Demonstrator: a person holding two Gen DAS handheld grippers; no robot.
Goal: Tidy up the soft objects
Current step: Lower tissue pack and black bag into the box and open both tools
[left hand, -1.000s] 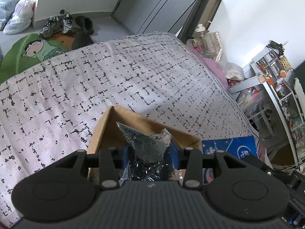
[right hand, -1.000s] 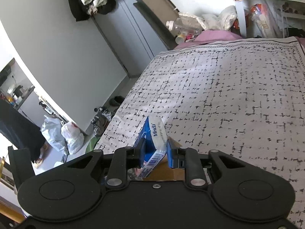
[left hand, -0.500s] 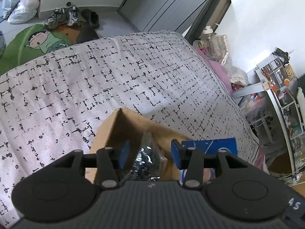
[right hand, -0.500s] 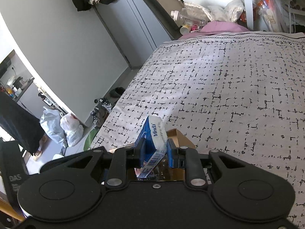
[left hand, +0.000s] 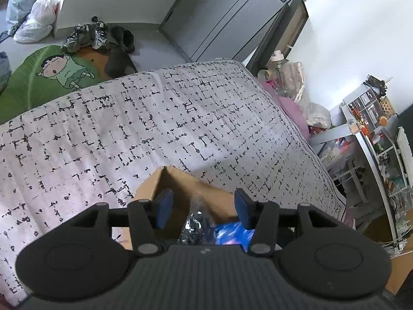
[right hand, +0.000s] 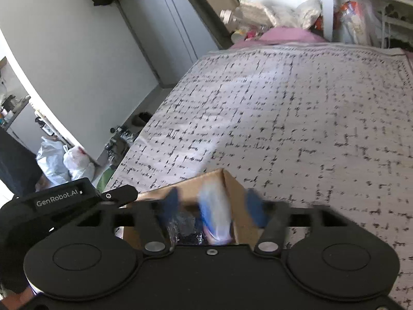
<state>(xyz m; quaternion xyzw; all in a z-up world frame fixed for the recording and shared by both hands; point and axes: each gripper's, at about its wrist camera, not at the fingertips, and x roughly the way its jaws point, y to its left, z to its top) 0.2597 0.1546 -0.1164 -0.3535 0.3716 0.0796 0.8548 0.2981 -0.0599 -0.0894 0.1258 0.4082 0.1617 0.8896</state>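
1. The left hand-held gripper (left hand: 204, 208) is hovering over the open brown cardboard box (left hand: 180, 183), its blue-padded fingers (left hand: 163, 208) spread wide and gripping nothing.
2. Between and below those fingers, a clear plastic packet of dark small pieces (left hand: 194, 226) is lying inside the box, with a blue tissue pack (left hand: 232, 232) just beside it on the right.
3. The box is sitting on the bed's white cover with black dash pattern (left hand: 155, 129).
4. The right hand-held gripper (right hand: 214, 208) is also hanging over the box (right hand: 232, 188), its blurred blue fingers (right hand: 254, 208) standing apart and clear of the blue-and-white tissue pack (right hand: 215, 214).
5. That pack is standing on end inside the box, beside the clear packet (right hand: 184, 228), though motion blur is hiding whether it is resting on the bottom.
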